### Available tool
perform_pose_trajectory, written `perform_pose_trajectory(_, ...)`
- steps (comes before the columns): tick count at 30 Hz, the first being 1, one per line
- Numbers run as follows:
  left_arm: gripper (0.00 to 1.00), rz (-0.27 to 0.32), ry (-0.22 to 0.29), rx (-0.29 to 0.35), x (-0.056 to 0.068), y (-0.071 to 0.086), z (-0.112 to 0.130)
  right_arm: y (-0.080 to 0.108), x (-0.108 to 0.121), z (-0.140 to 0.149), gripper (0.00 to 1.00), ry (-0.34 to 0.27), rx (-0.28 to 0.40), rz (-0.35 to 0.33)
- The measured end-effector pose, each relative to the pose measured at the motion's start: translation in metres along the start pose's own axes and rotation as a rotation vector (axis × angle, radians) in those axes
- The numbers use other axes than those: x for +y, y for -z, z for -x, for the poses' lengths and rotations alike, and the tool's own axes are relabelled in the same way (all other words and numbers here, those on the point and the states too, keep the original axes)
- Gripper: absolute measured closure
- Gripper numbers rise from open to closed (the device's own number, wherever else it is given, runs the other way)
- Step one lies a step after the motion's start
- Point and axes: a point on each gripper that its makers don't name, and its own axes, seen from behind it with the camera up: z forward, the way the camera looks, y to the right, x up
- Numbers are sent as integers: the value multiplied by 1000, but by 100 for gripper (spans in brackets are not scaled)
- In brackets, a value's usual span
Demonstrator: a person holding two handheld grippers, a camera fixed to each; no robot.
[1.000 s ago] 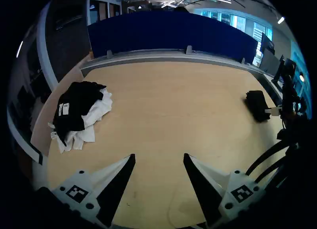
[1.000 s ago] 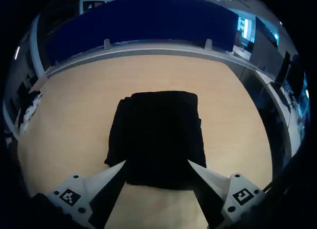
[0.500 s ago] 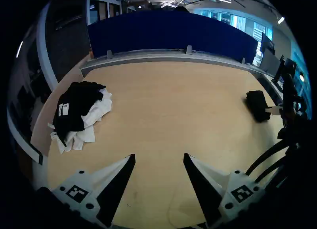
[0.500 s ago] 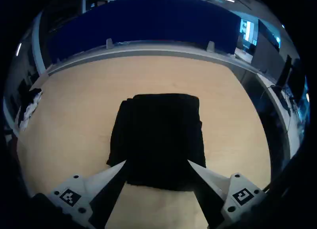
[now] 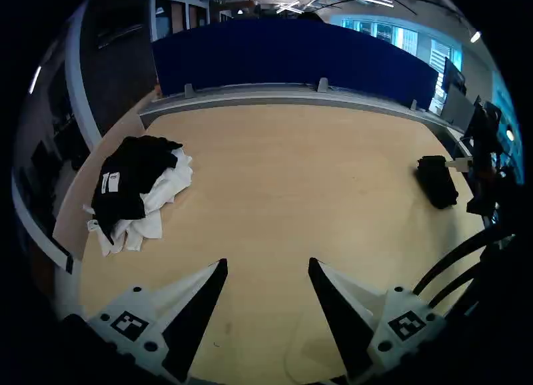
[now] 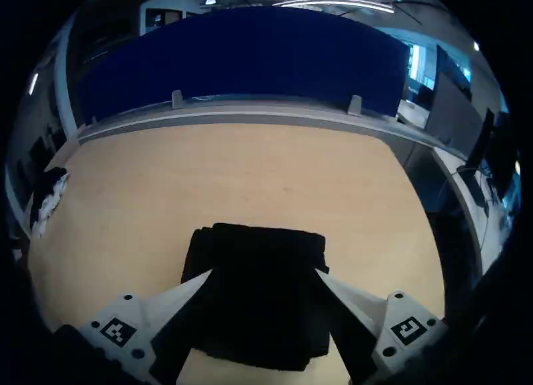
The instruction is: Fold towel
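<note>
A folded black towel [image 6: 261, 265] lies flat on the light wooden table [image 6: 220, 172], close under my right gripper [image 6: 264, 270]. That gripper is open, its two white fingers spread over the towel's near part without pinching it. In the left gripper view the same towel [image 5: 437, 180] is a small dark block at the table's far right, with a white finger of the right gripper [image 5: 461, 164] beside it. My left gripper [image 5: 266, 260] hovers open above bare table [image 5: 293, 165], with nothing between its fingers.
A heap of black and white cloths [image 5: 136, 185] sits at the table's left edge. A blue partition [image 5: 286, 55] on a grey rail closes off the far side. Dark stands, cables and monitors [image 5: 490, 185] crowd the right edge.
In the right gripper view the folded towel has slid down toward the fingers and looks shorter; more far table shows. The left gripper view shifted only slightly.
</note>
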Motion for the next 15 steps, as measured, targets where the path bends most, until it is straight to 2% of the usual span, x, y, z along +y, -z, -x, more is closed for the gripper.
perform_pose_trajectory(5,10,-10,6,-7,-1,-1,2,-15,0,-5,0,5,-19,-8)
perform_pose_trajectory(15,10,-22,11,-17,-3,-5,2,-40,2,8,0,-13,-73,-16)
